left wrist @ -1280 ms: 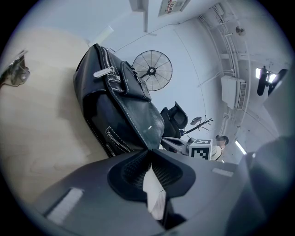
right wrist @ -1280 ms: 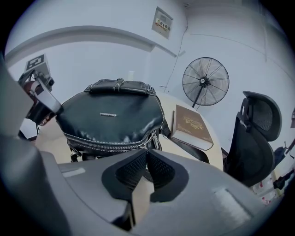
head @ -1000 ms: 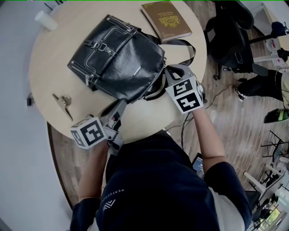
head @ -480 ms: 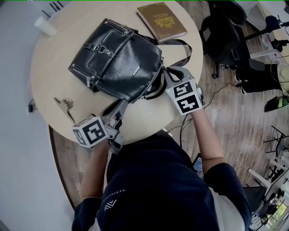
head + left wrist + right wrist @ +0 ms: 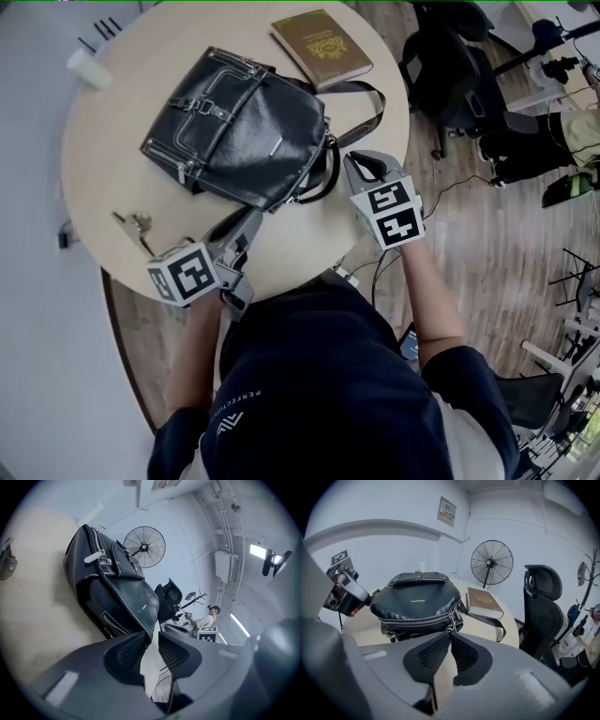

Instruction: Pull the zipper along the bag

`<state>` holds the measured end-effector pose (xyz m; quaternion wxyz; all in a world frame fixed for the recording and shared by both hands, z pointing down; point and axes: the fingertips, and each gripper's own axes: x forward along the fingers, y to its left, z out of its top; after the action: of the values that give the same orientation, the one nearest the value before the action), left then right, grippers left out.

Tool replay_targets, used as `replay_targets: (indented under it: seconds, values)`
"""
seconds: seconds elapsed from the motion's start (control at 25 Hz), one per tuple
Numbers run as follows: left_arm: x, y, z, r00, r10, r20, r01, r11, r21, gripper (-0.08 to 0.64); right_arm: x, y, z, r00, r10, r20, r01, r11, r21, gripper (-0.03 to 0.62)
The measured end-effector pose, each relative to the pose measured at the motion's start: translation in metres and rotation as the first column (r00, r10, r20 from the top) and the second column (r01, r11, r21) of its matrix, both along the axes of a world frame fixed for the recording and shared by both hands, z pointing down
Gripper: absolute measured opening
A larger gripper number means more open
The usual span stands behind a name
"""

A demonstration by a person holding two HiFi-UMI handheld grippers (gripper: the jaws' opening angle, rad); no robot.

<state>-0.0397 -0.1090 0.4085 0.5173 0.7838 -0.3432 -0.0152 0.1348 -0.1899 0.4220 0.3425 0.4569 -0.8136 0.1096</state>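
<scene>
A black leather bag (image 5: 239,127) lies on the round table (image 5: 300,239). Its zipper (image 5: 417,620) runs along the side that faces my right gripper, and the pull (image 5: 451,624) hangs at the right end. My right gripper (image 5: 361,164) sits a short way right of that end, apart from the bag. In the right gripper view its fingertips (image 5: 450,634) meet, shut on nothing. My left gripper (image 5: 251,217) is at the bag's near corner. Its jaws (image 5: 152,639) have just been opening and now stand open, the bag's edge (image 5: 117,592) at their tips.
A brown book (image 5: 322,47) lies behind the bag beside its strap (image 5: 370,103). Keys (image 5: 136,225) lie at the left, and a white cup (image 5: 86,67) stands at the far left. A black office chair (image 5: 450,80) stands right of the table.
My right gripper has drawn back to the right, off the bag's zipper end. The left gripper has stayed at the bag's near corner.
</scene>
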Motion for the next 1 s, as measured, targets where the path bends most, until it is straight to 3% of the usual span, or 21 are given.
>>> replay_targets:
  seconds: [0.56, 0.8, 1.0]
  values:
    - [-0.029, -0.004, -0.013, 0.985, -0.054, 0.163, 0.031, 0.989, 0.143, 0.015, 0.004, 0.033, -0.013, 0.994, 0.058, 0.089, -0.058, 0.998, -0.001, 0.005]
    - [-0.046, -0.009, -0.010, 0.958, -0.103, 0.268, 0.053, 0.981, 0.189, 0.014, 0.004, 0.042, -0.018, 0.988, 0.075, 0.132, -0.075, 0.997, -0.005, 0.004]
    - [-0.053, -0.012, -0.007, 0.945, -0.125, 0.301, 0.069, 0.979, 0.192, 0.014, 0.002, 0.049, -0.019, 0.980, 0.097, 0.174, -0.095, 0.995, -0.025, 0.003]
